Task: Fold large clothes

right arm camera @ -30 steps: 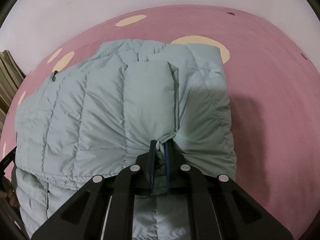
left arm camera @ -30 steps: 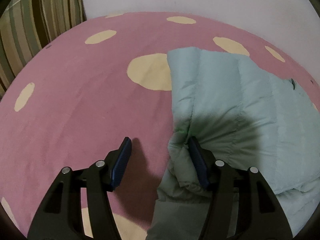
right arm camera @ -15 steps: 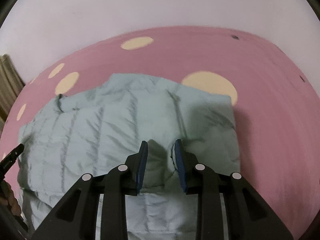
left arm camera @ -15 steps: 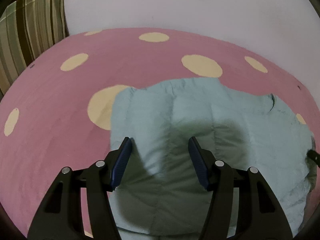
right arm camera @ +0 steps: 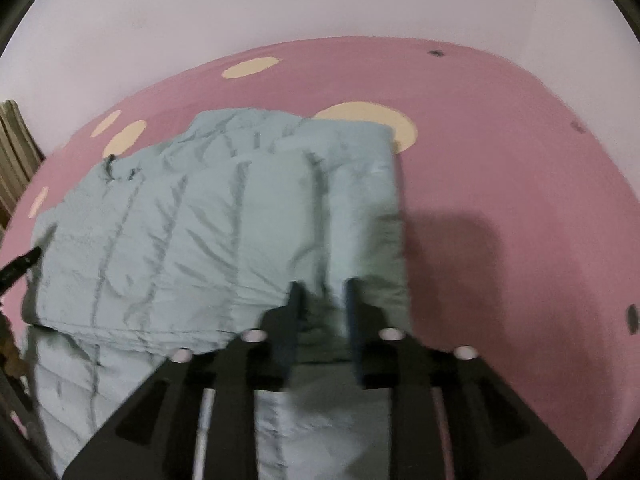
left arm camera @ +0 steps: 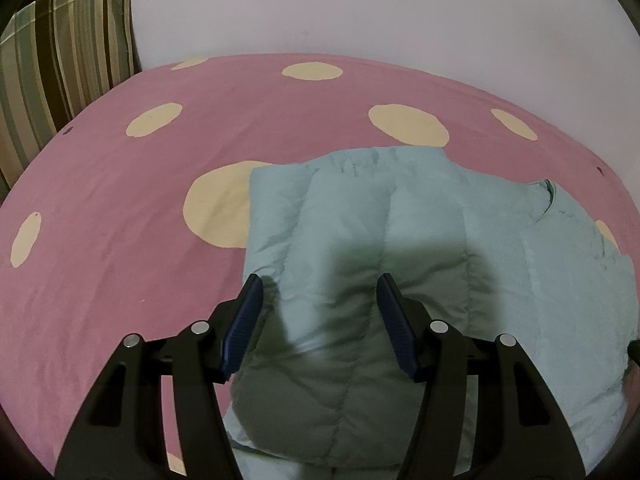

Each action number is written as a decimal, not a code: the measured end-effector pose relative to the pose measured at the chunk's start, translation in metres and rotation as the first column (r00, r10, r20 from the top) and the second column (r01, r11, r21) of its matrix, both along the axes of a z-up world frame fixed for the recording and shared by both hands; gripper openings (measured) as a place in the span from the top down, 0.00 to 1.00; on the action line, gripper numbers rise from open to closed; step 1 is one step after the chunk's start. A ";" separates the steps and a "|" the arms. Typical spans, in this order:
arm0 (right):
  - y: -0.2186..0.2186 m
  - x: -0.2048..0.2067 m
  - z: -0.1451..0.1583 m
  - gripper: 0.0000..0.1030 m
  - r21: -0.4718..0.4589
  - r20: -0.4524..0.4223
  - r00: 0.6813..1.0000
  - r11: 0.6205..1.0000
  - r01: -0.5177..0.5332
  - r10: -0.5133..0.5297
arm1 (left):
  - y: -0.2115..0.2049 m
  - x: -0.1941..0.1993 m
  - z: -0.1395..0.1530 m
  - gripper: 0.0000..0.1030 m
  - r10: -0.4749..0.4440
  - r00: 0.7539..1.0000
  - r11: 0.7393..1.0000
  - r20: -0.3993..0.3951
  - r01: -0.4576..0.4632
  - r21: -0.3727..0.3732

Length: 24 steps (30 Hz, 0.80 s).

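A pale blue quilted down jacket (left arm camera: pixel 400 240) lies folded on a pink bedspread with cream dots (left arm camera: pixel 140 200). My left gripper (left arm camera: pixel 318 286) hovers open above the jacket's left part, nothing pressed between its blue pads (left arm camera: pixel 244 320). In the right wrist view the same jacket (right arm camera: pixel 208 232) fills the left and middle. My right gripper (right arm camera: pixel 322 290) is above the folded right edge with its jaws opening. The fabric lies below the gap and is not pinched. This view is blurred by motion.
A striped green and brown cushion (left arm camera: pixel 60 64) stands at the far left against a pale wall (left arm camera: pixel 360 8). Bare pink bedspread (right arm camera: pixel 520 200) stretches to the right of the jacket. The tip of the other gripper (right arm camera: pixel 18 266) shows at the left edge.
My right gripper let go of the jacket fold it pinched and lifted off as its jaws spread. My left gripper swung from the jacket's left edge to above it.
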State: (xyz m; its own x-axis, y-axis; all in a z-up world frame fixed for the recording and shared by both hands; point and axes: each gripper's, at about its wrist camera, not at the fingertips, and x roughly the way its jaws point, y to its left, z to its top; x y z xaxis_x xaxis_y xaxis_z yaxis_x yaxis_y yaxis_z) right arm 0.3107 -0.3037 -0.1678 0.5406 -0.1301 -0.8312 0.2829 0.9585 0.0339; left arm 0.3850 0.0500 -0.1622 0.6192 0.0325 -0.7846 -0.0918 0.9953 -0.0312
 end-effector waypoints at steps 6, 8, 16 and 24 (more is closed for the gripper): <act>-0.026 -0.018 0.023 0.53 -0.014 0.086 0.986 0.990 0.142 -0.140 | 0.007 -0.001 0.006 0.42 0.022 1.000 0.999 0.011 -0.022 -0.023; -0.015 -0.007 0.031 0.55 0.036 0.111 0.989 0.995 0.095 -0.098 | 0.001 -0.001 0.010 0.42 0.010 1.000 0.999 0.023 -0.010 -0.031; 0.071 0.074 0.006 0.55 0.110 0.068 0.986 0.981 -0.159 0.152 | -0.043 0.012 0.003 0.42 -0.075 0.997 0.997 -0.013 0.076 0.024; 0.080 0.096 -0.031 0.55 0.083 -0.013 0.985 0.982 -0.172 0.174 | -0.051 0.019 -0.018 0.42 -0.071 0.996 0.994 -0.058 0.076 0.083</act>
State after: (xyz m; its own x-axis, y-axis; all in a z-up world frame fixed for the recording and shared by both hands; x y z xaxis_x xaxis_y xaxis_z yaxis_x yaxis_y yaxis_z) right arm 0.4063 -0.2236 -0.1985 0.5324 0.0326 -0.8459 0.1146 0.9873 0.1102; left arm 0.4041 -0.0005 -0.1802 0.5781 0.0562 -0.8140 -0.0173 0.9982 0.0566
